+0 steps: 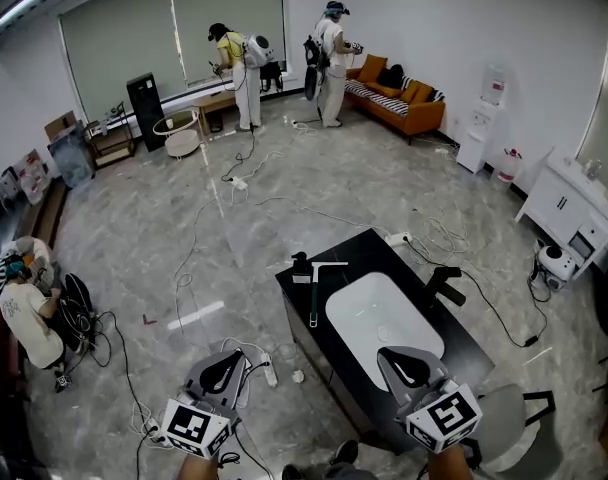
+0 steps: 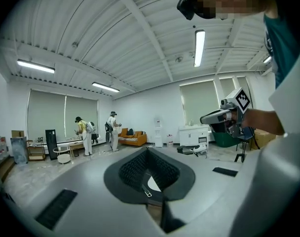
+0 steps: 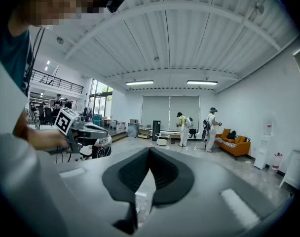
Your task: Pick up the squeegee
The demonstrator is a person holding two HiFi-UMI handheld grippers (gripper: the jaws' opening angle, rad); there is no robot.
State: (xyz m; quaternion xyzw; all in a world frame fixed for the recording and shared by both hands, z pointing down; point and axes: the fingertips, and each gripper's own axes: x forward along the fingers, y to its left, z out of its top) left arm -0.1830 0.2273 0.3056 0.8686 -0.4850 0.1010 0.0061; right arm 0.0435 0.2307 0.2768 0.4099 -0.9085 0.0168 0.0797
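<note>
In the head view the squeegee [image 1: 315,290], with a pale crossbar and a long thin handle, lies on the left end of the black counter [image 1: 464,343], beside the white sink basin [image 1: 379,313]. My left gripper [image 1: 224,360] hangs over the floor to the left of the counter, short of the squeegee. My right gripper [image 1: 397,356] is above the counter's near end by the basin. Both point about level into the room. The left gripper [image 2: 146,149] has its jaws together with nothing in them. The right gripper [image 3: 150,149] also shows its tips meeting, empty. Neither gripper view shows the squeegee.
A black faucet [image 1: 444,286] stands right of the basin and a small black object [image 1: 300,265] sits by the squeegee's head. Cables [image 1: 199,243] trail over the marble floor. Two people [image 1: 284,63] stand far back by an orange sofa [image 1: 399,98]; another person [image 1: 24,308] crouches at left.
</note>
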